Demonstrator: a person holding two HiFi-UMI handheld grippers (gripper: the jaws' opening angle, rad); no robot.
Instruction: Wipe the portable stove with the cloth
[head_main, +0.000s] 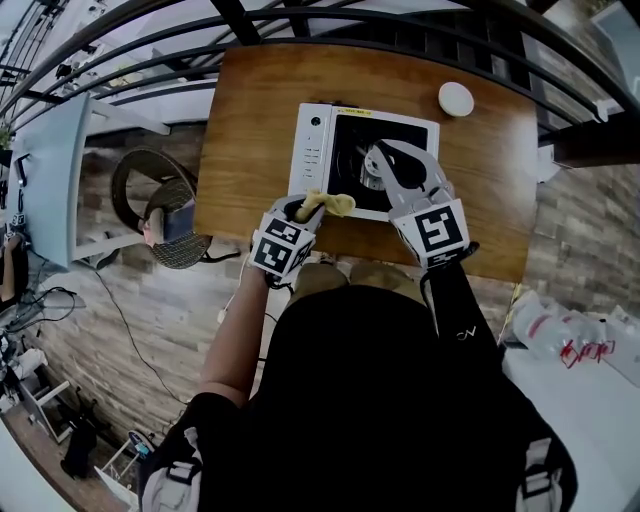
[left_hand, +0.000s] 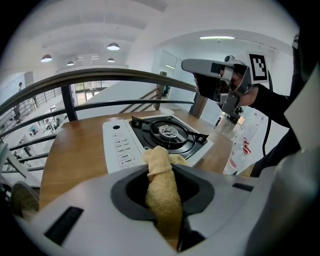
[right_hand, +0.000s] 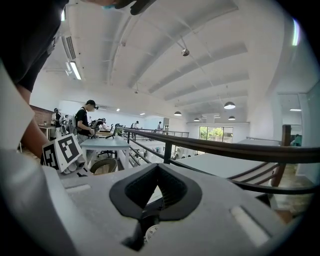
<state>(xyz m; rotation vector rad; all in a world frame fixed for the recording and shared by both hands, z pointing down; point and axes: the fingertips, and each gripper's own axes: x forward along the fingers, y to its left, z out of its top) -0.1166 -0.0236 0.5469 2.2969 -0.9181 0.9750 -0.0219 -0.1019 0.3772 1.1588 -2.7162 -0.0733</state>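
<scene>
While head view puts right gripper over portable stove, only its own view shows jaws closed, empty; left gripper clamps yellow cloth.

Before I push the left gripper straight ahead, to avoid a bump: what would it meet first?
Probably the portable stove: the left gripper, shut on the cloth, points at its near edge beside the control panel, so the cloth tip would touch first. Depth is unclear.

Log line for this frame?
left gripper: shut on cloth, at stove front edge | right gripper: shut, empty, raised above stove | cloth-stove contact: unclear
</scene>
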